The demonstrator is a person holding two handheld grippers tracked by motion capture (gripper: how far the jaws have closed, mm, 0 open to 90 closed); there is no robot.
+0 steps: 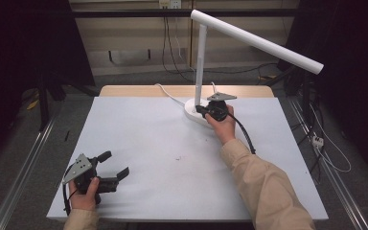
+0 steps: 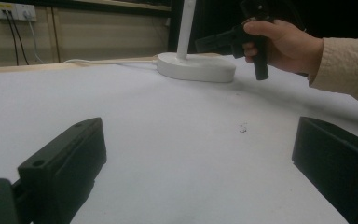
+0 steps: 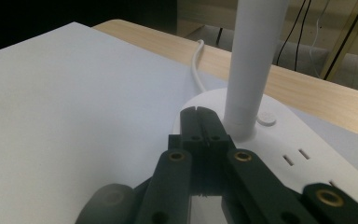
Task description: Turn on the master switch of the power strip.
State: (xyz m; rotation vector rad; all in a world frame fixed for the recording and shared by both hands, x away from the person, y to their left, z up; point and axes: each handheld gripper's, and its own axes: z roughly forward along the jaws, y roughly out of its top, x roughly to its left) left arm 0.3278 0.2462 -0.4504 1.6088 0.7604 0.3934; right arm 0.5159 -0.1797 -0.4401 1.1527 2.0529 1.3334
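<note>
The right hand-held gripper (image 1: 200,109) had its jaws pressed together with nothing between them, tips over the lamp (image 1: 202,57) base beside the pole. The lamp stood at the far edge of the bench (image 1: 172,158). Well apart, the left hand-held gripper (image 1: 114,165) rested near the front left corner, jaws wide and empty.

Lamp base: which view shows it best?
The right gripper view: the lamp base is close up, with its round button and slots, and the shut right gripper over it. The left gripper view shows it side-on, farther off; the high view shows it small, partly hidden.
</note>
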